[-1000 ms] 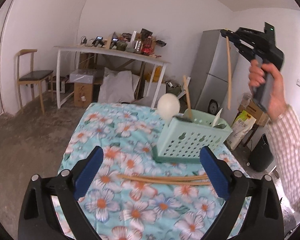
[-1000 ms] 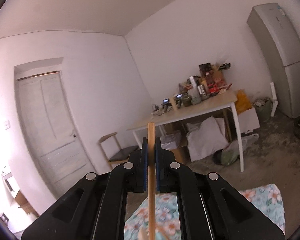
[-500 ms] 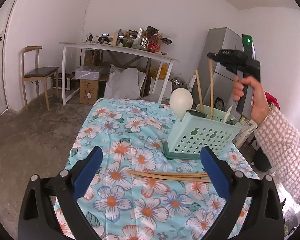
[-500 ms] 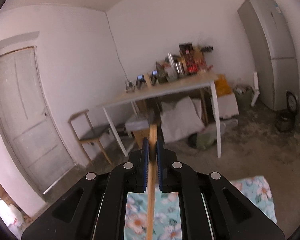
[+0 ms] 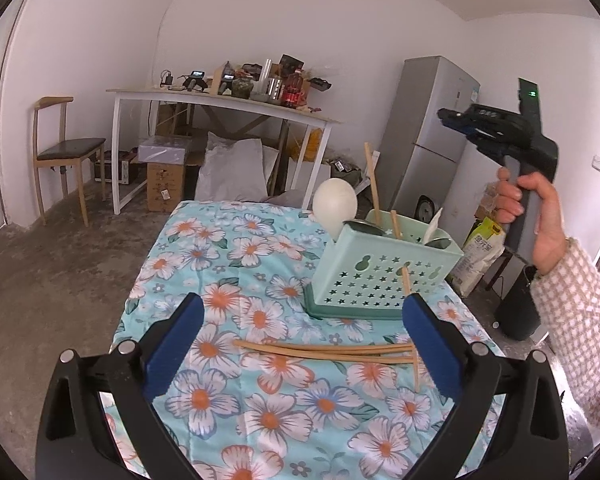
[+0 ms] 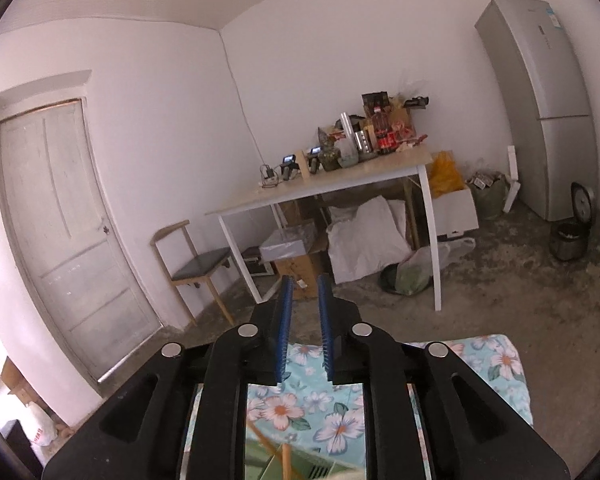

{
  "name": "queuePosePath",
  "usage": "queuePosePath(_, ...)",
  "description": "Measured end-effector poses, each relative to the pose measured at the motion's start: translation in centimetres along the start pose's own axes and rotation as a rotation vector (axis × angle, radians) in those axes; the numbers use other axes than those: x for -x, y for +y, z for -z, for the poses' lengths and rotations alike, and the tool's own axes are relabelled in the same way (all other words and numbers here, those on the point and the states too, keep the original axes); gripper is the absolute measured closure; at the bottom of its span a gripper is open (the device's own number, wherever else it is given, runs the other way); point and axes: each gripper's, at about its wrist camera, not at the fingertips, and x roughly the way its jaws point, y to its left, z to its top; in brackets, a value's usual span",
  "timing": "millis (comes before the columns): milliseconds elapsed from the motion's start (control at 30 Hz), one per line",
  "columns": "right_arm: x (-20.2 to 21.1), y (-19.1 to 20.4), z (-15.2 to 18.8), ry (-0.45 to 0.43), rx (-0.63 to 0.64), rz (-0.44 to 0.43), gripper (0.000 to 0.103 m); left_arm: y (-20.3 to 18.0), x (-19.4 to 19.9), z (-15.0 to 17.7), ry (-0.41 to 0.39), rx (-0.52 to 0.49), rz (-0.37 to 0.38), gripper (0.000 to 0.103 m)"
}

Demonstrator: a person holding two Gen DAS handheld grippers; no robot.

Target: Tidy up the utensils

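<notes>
A mint-green perforated basket stands on the flowered tablecloth. It holds a round white ladle, a tall wooden chopstick, a shorter stick end and spoons. Several chopsticks lie on the cloth between the wide-apart fingers of my open left gripper. One more stick slants down the basket's front wall to the cloth. A hand holds my right gripper high above the basket's right side. In the right wrist view its jaws are opening with nothing between them, and the basket shows below.
A white table loaded with bottles and devices stands at the far wall. Boxes and sacks sit under it, with a wooden chair to its left. A grey fridge is at the back right, a door on the left wall. Concrete floor surrounds the table.
The right gripper came down over the basket with a chopstick, then its jaws parted and the stick left them. A stick now slants in front of the basket. The left gripper stayed put.
</notes>
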Motion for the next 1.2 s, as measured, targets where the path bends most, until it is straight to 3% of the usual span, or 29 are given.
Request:
queuePosePath(67,-0.1,0.2,-0.2,0.050,-0.001,-0.039,0.071,-0.2,0.2,0.0,-0.002,0.002,0.005,0.006)
queuePosePath(133,-1.2,0.7,0.1,0.161,0.005,-0.090,0.067,-0.3,0.2,0.0,-0.001,0.009,0.008,0.006)
queuePosePath(267,-5.4,1.6,2.7,0.450,-0.007,-0.102,0.067,-0.4,0.6,0.1,-0.004,0.020,0.016,0.006)
queuePosePath(333,-7.3,1.8,4.1,0.551,-0.015,-0.072,0.069,-0.5,0.8,0.1,-0.009,0.018,0.017,0.006)
queuePosePath(467,-10.2,2.3,6.1,0.673,0.025,-0.024,0.075,-0.3,1.1,0.2,-0.013,0.016,0.020,0.006)
queuePosePath(700,-10.6,3.1,7.1,0.762,0.104,0.058,0.083,1.0,1.1,0.2,-0.016,0.052,0.029,0.006)
queuePosePath(900,-9.8,4.3,7.3,0.798,0.155,0.056,0.083,2.1,0.8,0.5,-0.012,0.084,0.045,0.006)
queuePosePath(1200,-11.6,4.4,8.6,0.955,0.205,0.166,0.083,3.5,1.1,0.9,-0.016,0.124,0.070,0.006)
